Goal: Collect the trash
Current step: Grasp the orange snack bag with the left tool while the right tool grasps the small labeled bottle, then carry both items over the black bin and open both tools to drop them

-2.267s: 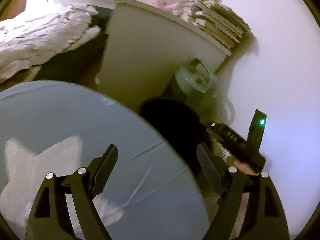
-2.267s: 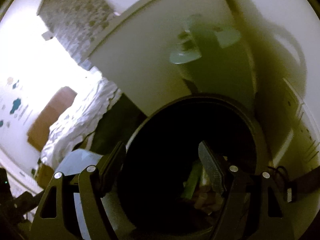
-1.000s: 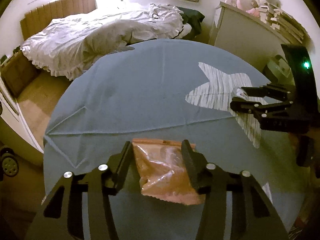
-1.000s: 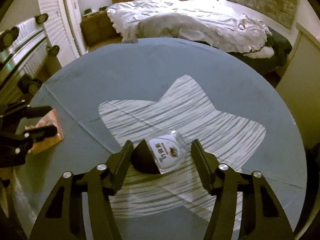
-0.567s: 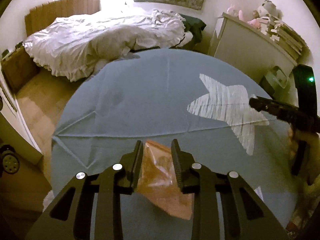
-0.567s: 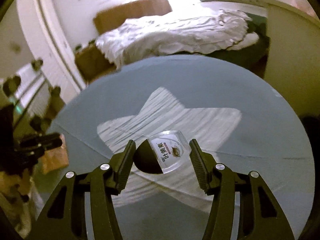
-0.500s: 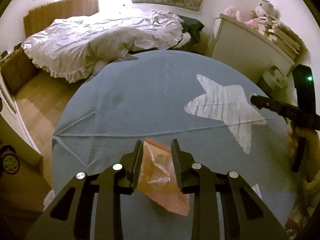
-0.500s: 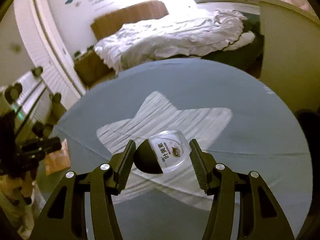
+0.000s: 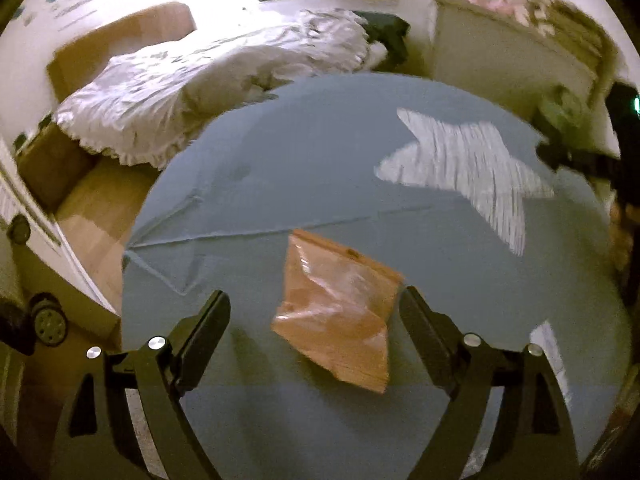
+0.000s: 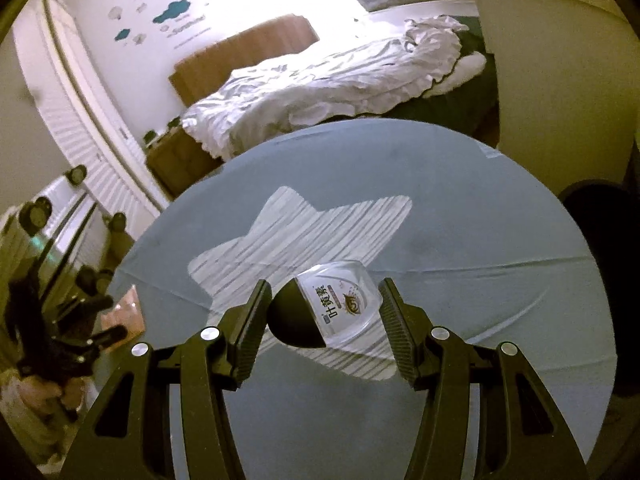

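An orange plastic bag (image 9: pixel 340 312) hangs or falls tilted between the fingers of my left gripper (image 9: pixel 314 318), which is wide open and touches nothing, above the round blue rug (image 9: pixel 320 160). My right gripper (image 10: pixel 322 314) is shut on a clear plastic container with a black end and a printed label (image 10: pixel 334 306), held above the rug's white star (image 10: pixel 304 232). The orange bag also shows at the left of the right wrist view (image 10: pixel 124 310), beside the left gripper's fingers (image 10: pixel 100 336).
A bed with rumpled white bedding (image 9: pixel 208 80) stands beyond the rug. A white dresser (image 9: pixel 508 64) is at the back right, a dark bin (image 10: pixel 600 216) by the rug's right edge, and wheeled furniture (image 9: pixel 48 324) at the left.
My left gripper was shut on the orange bag half a second ago; its jaws have opened wide and the bag is free between them. My right gripper keeps hold of the container and has turned right.
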A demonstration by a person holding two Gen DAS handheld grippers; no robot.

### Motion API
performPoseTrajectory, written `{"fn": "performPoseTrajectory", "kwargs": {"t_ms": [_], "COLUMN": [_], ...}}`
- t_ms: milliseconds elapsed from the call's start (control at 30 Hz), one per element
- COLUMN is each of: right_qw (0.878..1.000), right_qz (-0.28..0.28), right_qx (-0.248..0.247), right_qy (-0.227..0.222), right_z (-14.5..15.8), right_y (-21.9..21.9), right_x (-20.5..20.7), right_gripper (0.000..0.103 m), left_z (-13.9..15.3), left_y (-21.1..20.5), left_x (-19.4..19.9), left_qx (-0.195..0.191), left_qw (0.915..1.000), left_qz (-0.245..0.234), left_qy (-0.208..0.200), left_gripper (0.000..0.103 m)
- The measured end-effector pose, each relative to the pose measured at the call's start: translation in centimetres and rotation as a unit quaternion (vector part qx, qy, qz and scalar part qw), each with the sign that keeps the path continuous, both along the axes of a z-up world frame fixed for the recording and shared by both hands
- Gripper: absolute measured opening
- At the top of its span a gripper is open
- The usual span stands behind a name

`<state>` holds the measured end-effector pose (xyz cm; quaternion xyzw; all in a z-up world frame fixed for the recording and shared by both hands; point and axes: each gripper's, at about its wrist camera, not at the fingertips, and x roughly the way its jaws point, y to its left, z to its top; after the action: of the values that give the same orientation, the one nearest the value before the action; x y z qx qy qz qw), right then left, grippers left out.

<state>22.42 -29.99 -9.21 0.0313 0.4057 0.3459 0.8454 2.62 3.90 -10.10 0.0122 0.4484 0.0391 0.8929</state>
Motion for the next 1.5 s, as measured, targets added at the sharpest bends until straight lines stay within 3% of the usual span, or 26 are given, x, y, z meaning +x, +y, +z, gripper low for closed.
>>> {"fn": "performPoseTrajectory", "kwargs": {"t_ms": [67,100,300,467,600,767,933,1033,1233,1500], "right_qw": [1.0,1.0,1.0,0.997,0.988,0.966,0.944,0.935,0.925,0.919], "right_qz": [0.005,0.006,-0.002,-0.056,-0.135,-0.24,-0.31,-0.335,-0.361,-0.376], "right_qx": [-0.002,-0.002,0.017,0.049,0.07,0.089,0.11,0.117,0.118,0.116], "right_qy": [0.0,0.0,0.006,-0.003,-0.019,-0.026,-0.012,0.0,0.005,0.03], "right_z": [0.0,0.1,0.1,1.2,2.1,1.9,-0.1,-1.5,-2.8,-4.0], "right_y": [0.2,0.4,-0.8,-5.2,-10.6,-18.2,-23.3,-25.1,-26.8,-27.7], "right_x": [-0.1,-0.1,0.4,2.1,3.9,6.2,7.7,8.4,9.3,9.8], "right_gripper": [0.055,0.055,0.055,0.055,0.055,0.055,0.055,0.055,0.055,0.055], "left_z": [-0.5,-0.3,1.3,4.3,6.8,8.3,7.2,6.0,3.6,1.8], "left_y": [-0.3,-0.2,0.4,-3.3,-8.4,-15.5,-22.7,-26.2,-30.3,-32.8], "left_x": [0.2,0.3,2.2,5.7,10.0,15.6,21.3,23.4,26.6,28.1], "left_qx": [0.006,-0.001,-0.052,-0.088,-0.14,-0.181,-0.215,-0.218,-0.231,-0.234], "left_qw": [0.9999,0.9999,0.9985,0.9931,0.9798,0.9599,0.9447,0.941,0.9354,0.932], "left_qz": [-0.014,-0.016,-0.015,-0.067,-0.129,-0.199,-0.242,-0.256,-0.268,-0.276], "left_qy": [0.006,0.003,-0.006,-0.037,-0.061,-0.078,-0.054,-0.038,-0.003,0.021], "left_gripper": [0.071,0.052,0.05,0.051,0.051,0.051,0.051,0.051,0.051,0.051]}}
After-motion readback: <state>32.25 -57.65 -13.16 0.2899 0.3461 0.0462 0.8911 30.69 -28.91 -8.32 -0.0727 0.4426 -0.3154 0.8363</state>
